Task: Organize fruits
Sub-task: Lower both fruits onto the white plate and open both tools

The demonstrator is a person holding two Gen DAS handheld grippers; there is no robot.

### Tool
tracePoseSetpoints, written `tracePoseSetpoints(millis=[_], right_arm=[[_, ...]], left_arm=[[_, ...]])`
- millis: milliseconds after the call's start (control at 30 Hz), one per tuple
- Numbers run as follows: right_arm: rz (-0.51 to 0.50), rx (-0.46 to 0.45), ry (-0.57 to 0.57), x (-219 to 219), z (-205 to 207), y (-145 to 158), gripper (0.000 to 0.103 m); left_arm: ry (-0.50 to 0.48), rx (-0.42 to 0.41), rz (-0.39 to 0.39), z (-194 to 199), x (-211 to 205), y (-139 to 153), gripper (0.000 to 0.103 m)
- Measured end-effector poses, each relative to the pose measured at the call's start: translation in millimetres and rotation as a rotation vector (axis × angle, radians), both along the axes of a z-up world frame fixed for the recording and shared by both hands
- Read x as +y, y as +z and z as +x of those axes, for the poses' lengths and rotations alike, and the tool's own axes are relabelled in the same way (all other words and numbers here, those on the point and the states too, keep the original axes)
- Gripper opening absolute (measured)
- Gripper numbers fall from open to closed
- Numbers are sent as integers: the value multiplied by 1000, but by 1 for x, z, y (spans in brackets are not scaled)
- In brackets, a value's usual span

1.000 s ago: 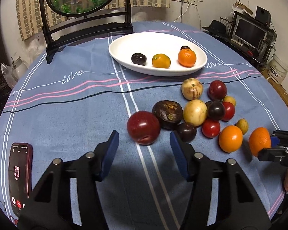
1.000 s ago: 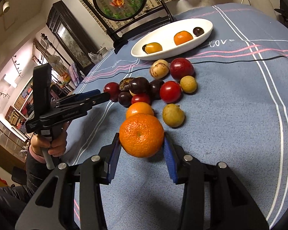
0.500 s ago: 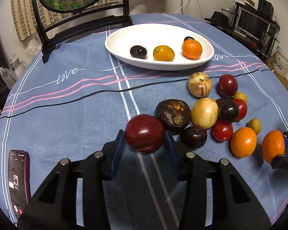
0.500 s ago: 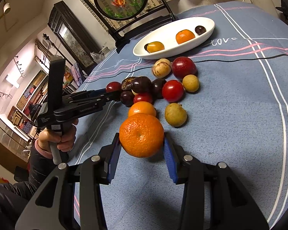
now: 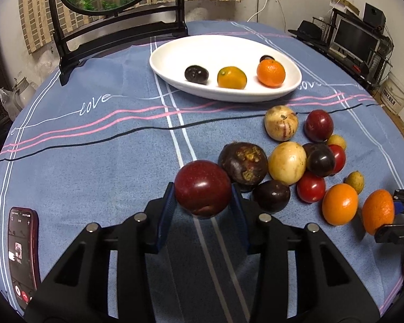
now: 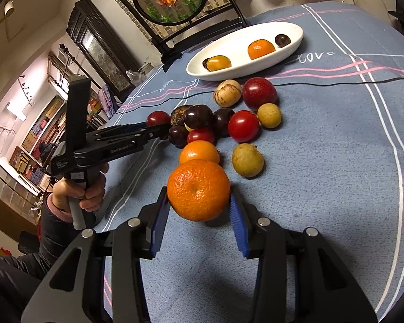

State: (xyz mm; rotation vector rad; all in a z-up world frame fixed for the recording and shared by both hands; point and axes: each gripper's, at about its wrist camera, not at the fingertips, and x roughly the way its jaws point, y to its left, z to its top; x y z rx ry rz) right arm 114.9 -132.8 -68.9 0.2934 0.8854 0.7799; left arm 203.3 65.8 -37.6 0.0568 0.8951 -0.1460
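Both hands loaded, likely bound for the white oval dish [image 5: 296,86] at the far side, four fruits in it | left gripper [image 5: 202,202] clamps round dark-red plum [image 5: 202,188], near edge of pile | right gripper [image 6: 199,202] pinches dimpled orange mandarin [image 6: 198,189], nearest of pile

We see our right hand-held gripper [image 6: 199,210] closed on a mandarin [image 6: 198,189], blue pads against both its sides, above the blue-clothed desk [image 6: 336,161]. Just beyond it lies an orange [image 6: 199,152], then a cluster of red, dark and yellow fruits. The white oval plate [image 6: 245,70] farther back holds three fruits. Our left hand-held gripper [image 6: 159,130] reaches into the cluster beside a red plum [image 6: 157,118].
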Motion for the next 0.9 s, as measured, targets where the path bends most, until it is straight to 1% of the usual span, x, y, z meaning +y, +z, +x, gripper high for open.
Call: tracePoseSetpoints(millis=[133,200,233,267,300,333,400,467,533,567,667,800,867,900], right_arm=[[22,-6,36,0,6,8,44],[74,-1,50,-4,17,23,44],[95,-15,43,-6,24,32,44],[105,-35,29,-7,33,40,44],[95,-78,-1,-6,49,53,44],[83,-110,-26,-5,59,59,44],[32,-188,-107,0,91,73,44],[-19,-236,-178,10,128,77,44],[-64,-253,-207,21,156,74,44],[-85,-244,-225,26,171,70,44],[-125,-169,-240,38,211,51,44],[-168,-128,-220,49,235,36,44],[-176,-135,-211,50,239,35,45],[-196,-139,-205,53,242,34,45]], left_arm=[[-5,-32,-33,-5,2,14,41],[-11,-55,-53,-3,0,27,41],[-19,-69,-67,0,-2,34,41],[-28,-85,-76,4,-5,42,41],[-32,-98,-80,10,-8,49,41],[-35,-111,-83,17,-12,56,41],[-32,-143,-84,36,-20,68,41],[-12,-166,-78,62,-27,76,41],[-2,-150,-81,84,-31,75,41],[10,-123,-92,102,-32,71,41],[46,-68,-82,139,-34,60,41],[68,-16,-57,174,-37,45,41],[71,3,-43,186,-39,38,41],[76,13,-37,193,-39,33,41]])
